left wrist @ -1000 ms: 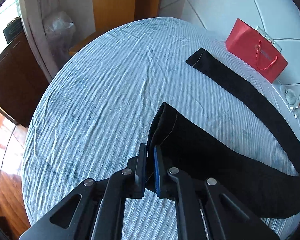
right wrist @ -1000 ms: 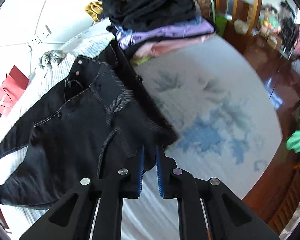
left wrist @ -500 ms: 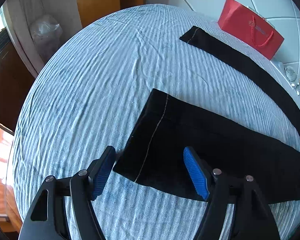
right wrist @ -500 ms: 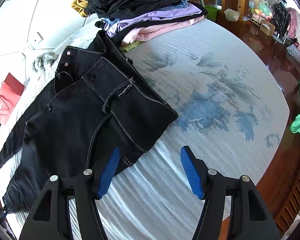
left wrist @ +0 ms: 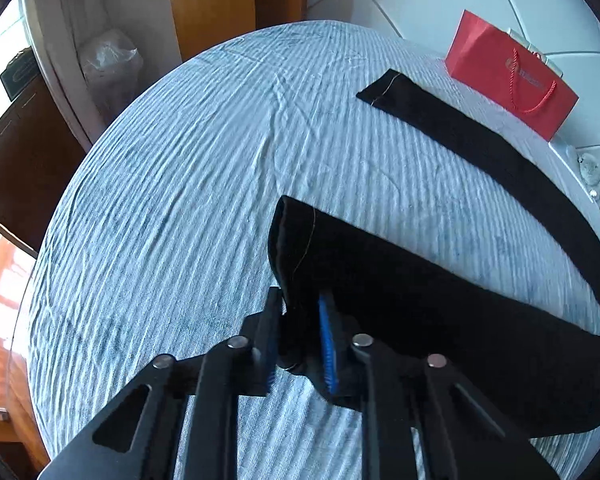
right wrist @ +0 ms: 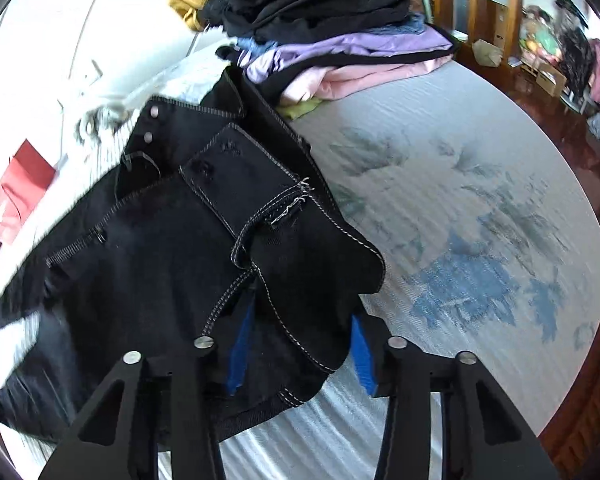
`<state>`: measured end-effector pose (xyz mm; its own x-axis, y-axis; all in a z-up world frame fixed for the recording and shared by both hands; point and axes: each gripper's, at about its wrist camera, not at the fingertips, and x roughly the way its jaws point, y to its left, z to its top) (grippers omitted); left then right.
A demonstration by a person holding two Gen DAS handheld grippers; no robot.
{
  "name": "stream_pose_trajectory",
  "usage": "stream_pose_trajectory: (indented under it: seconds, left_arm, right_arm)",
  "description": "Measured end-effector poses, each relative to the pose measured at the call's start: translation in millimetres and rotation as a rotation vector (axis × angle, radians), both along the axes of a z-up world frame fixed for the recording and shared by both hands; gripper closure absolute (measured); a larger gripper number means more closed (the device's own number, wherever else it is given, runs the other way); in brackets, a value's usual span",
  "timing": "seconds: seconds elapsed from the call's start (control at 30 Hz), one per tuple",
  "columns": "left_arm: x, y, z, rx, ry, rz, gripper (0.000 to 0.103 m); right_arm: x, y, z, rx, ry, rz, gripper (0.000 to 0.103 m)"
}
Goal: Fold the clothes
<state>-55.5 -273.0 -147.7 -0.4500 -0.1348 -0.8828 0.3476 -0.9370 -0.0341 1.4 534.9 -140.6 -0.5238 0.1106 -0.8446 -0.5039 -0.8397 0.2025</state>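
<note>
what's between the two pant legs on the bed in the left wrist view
Only bare striped bedsheet lies between the near leg, pinched by the left gripper, and the far leg; left wrist view shows it.

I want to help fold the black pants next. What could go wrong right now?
The left tool pinches only the hem corner of the black pants, so the cloth might slip out when pulled.

The right tool is open around the waist end, not gripping, so that side may sag or bunch if the leg is lifted first.

The pile of folded clothes sits right beside the waistband; a big swing could topple it.
</note>
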Motion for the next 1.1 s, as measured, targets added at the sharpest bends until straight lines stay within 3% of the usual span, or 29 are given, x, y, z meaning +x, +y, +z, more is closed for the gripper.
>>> stream_pose_trajectory:
  seconds: [0.07, 0.1, 0.2, 0.3, 0.5, 0.57, 0.6, 0.67, 0.7, 0.77, 0.87, 0.93, 1.0, 1.03, 1.07, 1.1]
  left_arm:
    - [2.9, -3.3, 18.2, -0.078, 0.028, 0.016, 0.1]
    - [6.2, -11.3, 30.3, -0.068, 0.058, 0.013, 0.1]
    - [17.8, -42.2, 46.9, 0.057, 0.073, 0.032, 0.1]
    - [25.8, -50.0, 49.4, 0.068, 0.071, 0.013, 0.1]
    - [58.4, -96.4, 63.5, 0.036, 0.088, 0.093, 0.1]
    - [70.1, -119.2, 65.3, -0.055, 0.07, 0.165, 0.103]
    - [75.4, -133.1, 65.2, -0.136, 0.058, 0.207, 0.103]
    - [83.1, -169.5, 60.8, -0.043, 0.08, 0.253, 0.103]
    - [82.4, -179.8, 57.0, 0.003, 0.075, 0.251, 0.103]
    - [74.1, -176.0, 53.8, -0.03, 0.061, 0.197, 0.102]
    - [51.8, -151.2, 52.0, 0.033, 0.081, 0.093, 0.102]
    - [30.6, -126.5, 55.1, 0.045, 0.091, 0.004, 0.101]
    - [4.0, -100.8, 56.3, 0.068, 0.079, -0.072, 0.094]
    - [-8.8, -87.2, 56.2, 0.075, 0.072, -0.108, 0.082]
    - [-18.4, -72.7, 52.1, 0.075, 0.065, -0.137, 0.06]
    - [-28.1, -59.2, 50.2, 0.076, 0.063, -0.162, 0.048]
  right_arm:
    - [8.1, -2.2, 14.2, -0.009, 0.029, -0.017, 0.074]
    - [11.8, -4.6, 21.7, -0.007, 0.04, -0.021, 0.077]
    - [22.7, -17.1, 45.6, 0.015, 0.071, -0.015, 0.078]
    - [30.9, -24.0, 59.4, 0.021, 0.083, -0.035, 0.078]
    - [51.3, -42.2, 53.2, -0.058, 0.035, -0.03, 0.078]
    - [60.7, -54.8, 46.8, -0.107, 0.022, -0.017, 0.078]
    - [64.9, -60.9, 39.4, -0.132, 0.003, -0.021, 0.078]
    - [73.8, -65.3, 27.1, -0.134, -0.032, -0.039, 0.078]
    - [78.2, -67.3, 21.1, -0.134, -0.05, -0.049, 0.078]
    - [80.8, -66.2, 12.3, -0.141, -0.072, -0.057, 0.077]
    - [77.5, -63.2, 8.2, -0.116, -0.109, -0.083, 0.062]
    - [76.0, -64.9, 15.6, -0.083, -0.117, -0.089, 0.057]
    - [74.6, -68.0, 29.0, -0.015, -0.118, -0.075, 0.055]
    - [73.1, -69.6, 37.9, 0.034, -0.12, -0.068, 0.054]
    - [73.2, -68.9, 47.4, 0.071, -0.109, -0.063, 0.054]
    - [71.2, -67.5, 55.8, 0.096, -0.103, -0.06, 0.047]
